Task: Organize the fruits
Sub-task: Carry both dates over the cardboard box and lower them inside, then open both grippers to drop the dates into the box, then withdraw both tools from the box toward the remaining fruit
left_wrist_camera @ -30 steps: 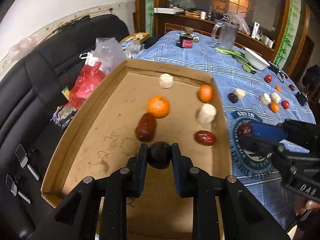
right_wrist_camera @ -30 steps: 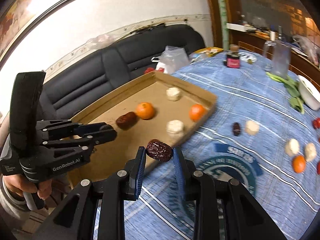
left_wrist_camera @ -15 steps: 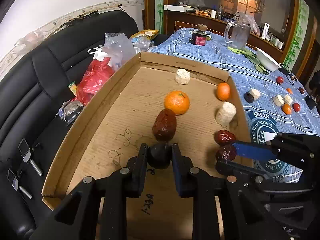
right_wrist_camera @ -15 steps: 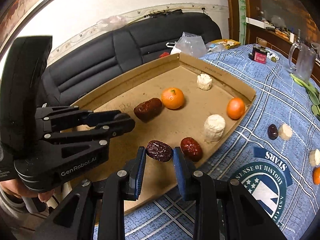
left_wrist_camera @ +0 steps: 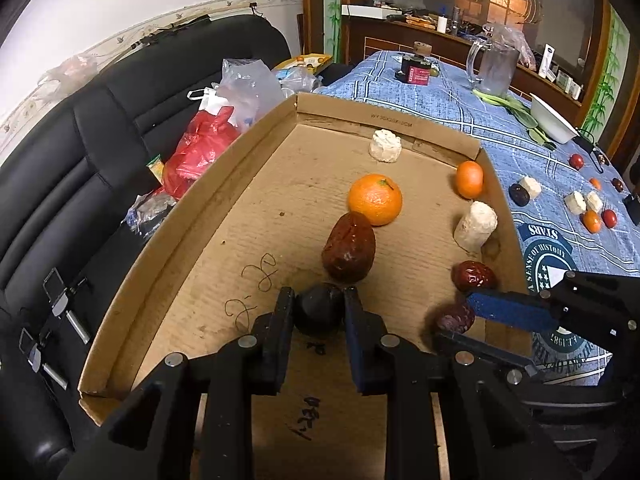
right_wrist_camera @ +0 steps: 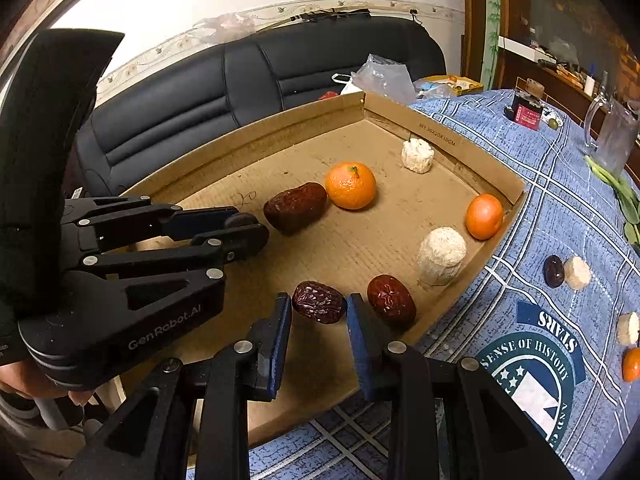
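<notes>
1. A shallow cardboard tray (left_wrist_camera: 208, 216) sits on a table under a blue checked cloth (right_wrist_camera: 560, 184), a black sofa (right_wrist_camera: 248, 80) behind it; two hand-held grippers work over the tray's near end.
2. The left gripper (left_wrist_camera: 319, 312) has a dark round fruit (left_wrist_camera: 319, 309) between its pads, just off the tray floor; its jaws have just been opening a little, though the pads seem to touch the fruit on both sides.
3. The right gripper (right_wrist_camera: 319, 312) has a wrinkled red date (right_wrist_camera: 319, 302) between its blue pads (right_wrist_camera: 280, 320); its jaws have just been opening too, and a slight gap shows at each side.
4. In the tray beyond the grippers: a large dark date (left_wrist_camera: 349, 248) against an orange (left_wrist_camera: 375, 199); a smaller orange (left_wrist_camera: 469, 179), two white cylinders (left_wrist_camera: 475, 226) and a second red date (left_wrist_camera: 474, 276) along the tray's right wall.
5. More small fruits (left_wrist_camera: 592, 220) lie scattered on the cloth, right of the tray.
</notes>
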Available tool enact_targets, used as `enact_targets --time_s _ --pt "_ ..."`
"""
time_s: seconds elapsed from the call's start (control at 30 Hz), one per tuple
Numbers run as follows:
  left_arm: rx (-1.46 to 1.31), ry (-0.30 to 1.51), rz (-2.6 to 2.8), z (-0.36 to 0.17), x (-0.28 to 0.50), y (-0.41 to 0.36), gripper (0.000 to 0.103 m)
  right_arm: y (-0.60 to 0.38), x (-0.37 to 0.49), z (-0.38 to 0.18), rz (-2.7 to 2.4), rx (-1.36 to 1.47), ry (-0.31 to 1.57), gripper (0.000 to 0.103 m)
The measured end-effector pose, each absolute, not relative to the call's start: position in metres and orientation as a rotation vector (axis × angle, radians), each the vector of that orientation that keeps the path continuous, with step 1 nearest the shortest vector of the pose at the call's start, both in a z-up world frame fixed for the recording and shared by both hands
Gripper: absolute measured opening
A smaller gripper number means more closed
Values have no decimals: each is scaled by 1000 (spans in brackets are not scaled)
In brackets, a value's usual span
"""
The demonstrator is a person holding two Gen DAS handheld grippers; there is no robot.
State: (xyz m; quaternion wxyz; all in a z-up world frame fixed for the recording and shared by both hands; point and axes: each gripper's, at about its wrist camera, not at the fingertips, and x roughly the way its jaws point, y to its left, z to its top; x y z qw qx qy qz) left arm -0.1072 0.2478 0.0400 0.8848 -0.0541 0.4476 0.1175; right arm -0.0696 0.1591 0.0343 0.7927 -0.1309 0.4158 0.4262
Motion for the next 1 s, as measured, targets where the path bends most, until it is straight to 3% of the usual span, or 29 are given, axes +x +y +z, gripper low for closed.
enact_targets --time_s 0.03,0.1,0.17,0.23,0.47,0.87,1.0 --pt "-112 932 249 40 -107 248 28 158 -69 34 922 -269 898 34" --pt "-122 926 259 41 -108 250 47 157 -69 36 926 -254 900 35" --pt "-136 917 262 43 -109 252 55 156 -69 37 926 -258 897 36" --pt "-133 910 273 45 -111 253 56 153 -72 41 920 -261 885 39" --pt "-121 854 287 60 -113 239 75 128 -77 60 886 -227 829 57" --pt "-98 785 170 84 -96 175 83 41 -67 74 716 -137 794 74" --pt "-91 790 109 85 -84 148 83 -4 -60 72 631 -112 795 74"
